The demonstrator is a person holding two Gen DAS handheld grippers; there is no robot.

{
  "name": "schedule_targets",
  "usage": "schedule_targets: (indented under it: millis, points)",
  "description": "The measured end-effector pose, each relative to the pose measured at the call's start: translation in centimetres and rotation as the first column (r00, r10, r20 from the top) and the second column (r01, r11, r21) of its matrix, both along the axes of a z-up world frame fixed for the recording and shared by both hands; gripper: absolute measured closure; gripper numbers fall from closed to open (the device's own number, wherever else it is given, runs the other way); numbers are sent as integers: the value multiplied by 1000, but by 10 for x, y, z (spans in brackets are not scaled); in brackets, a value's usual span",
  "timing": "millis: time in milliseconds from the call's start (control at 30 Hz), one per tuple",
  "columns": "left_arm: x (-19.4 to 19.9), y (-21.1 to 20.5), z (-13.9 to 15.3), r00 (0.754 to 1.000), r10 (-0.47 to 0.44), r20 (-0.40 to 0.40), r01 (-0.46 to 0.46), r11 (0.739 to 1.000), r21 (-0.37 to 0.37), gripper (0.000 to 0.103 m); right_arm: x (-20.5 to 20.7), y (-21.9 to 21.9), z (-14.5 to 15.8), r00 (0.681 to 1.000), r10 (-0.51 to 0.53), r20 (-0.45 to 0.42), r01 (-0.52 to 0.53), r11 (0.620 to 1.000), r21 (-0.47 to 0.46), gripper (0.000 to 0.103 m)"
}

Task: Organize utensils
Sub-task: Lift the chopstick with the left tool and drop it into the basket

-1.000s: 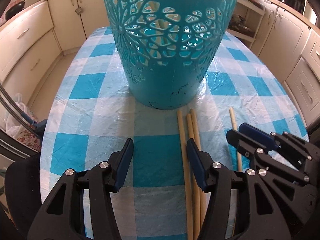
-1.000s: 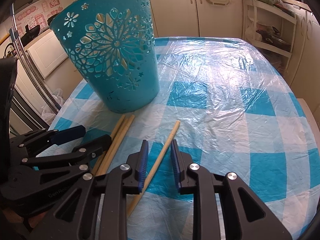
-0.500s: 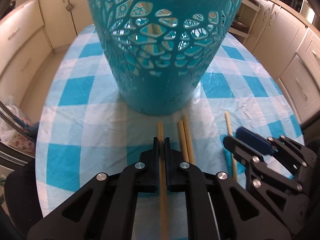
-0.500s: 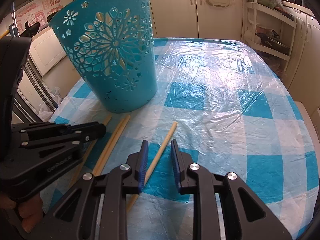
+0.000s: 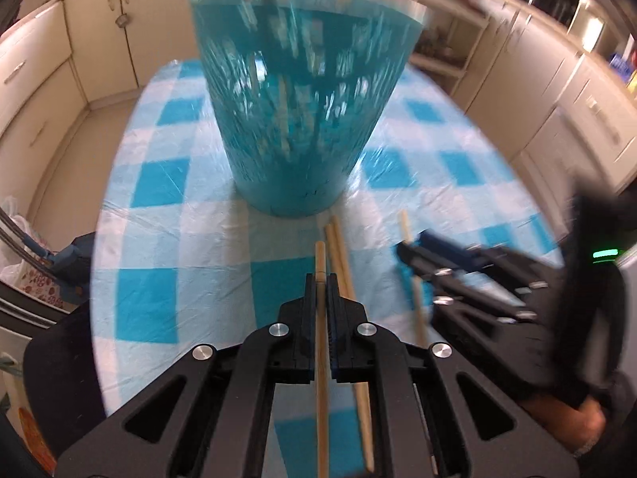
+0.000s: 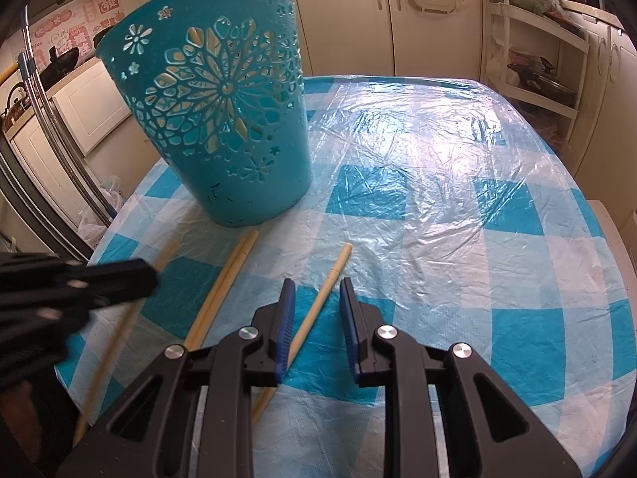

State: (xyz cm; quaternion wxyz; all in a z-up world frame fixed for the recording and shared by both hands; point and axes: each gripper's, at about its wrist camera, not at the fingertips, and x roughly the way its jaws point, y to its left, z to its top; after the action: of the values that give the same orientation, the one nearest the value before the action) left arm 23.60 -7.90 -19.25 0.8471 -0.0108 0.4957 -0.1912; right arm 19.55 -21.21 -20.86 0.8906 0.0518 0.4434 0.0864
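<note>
the left claw [image 5: 321, 279], whose jaws stood wide apart a second ago with nothing between them, has closed and now pinches one wooden chopstick [image 5: 321, 318]. that chopstick has left the bundle beside the teal basket [image 5: 306, 111], where two chopsticks [image 5: 338, 255] now lie on the surface [image 5: 175, 239]. the left claw has since risen, so the basket looks farther off and blurred.

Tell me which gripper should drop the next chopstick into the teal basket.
Left. The left gripper is already shut on a chopstick facing the teal basket; the right gripper is open around another chopstick on the table.
</note>
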Motion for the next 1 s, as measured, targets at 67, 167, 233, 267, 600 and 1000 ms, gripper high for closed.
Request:
schedule_targets:
  millis: [67, 167, 233, 267, 600, 1000]
  points:
    - [-7, 12, 35, 999, 2, 53, 2, 997, -75, 98, 0, -1, 0, 1000, -2, -1, 2, 1000, 8, 79]
    - [-11, 26, 93, 985, 22, 169, 6, 986, -166, 98, 1, -1, 0, 1000, -5, -2, 5, 1000, 14, 79]
    - [-7, 29, 134, 957, 61, 285, -3, 980, -198, 98, 1, -1, 0, 1000, -4, -1, 4, 1000, 13, 79]
    - [-6, 32, 153, 933, 90, 347, -14, 976, -216, 98, 1, -1, 0, 1000, -4, -2, 4, 1000, 14, 79]
    - [45, 21, 206, 755, 331, 566, -165, 931, -324, 98, -1, -2, -1, 1000, 1, 9, -1, 1000, 22, 77]
    - [104, 3, 154, 705, 402, 585, -291, 915, -278, 98, -2, 1, -1, 1000, 8, 15, -8, 1000, 25, 72]
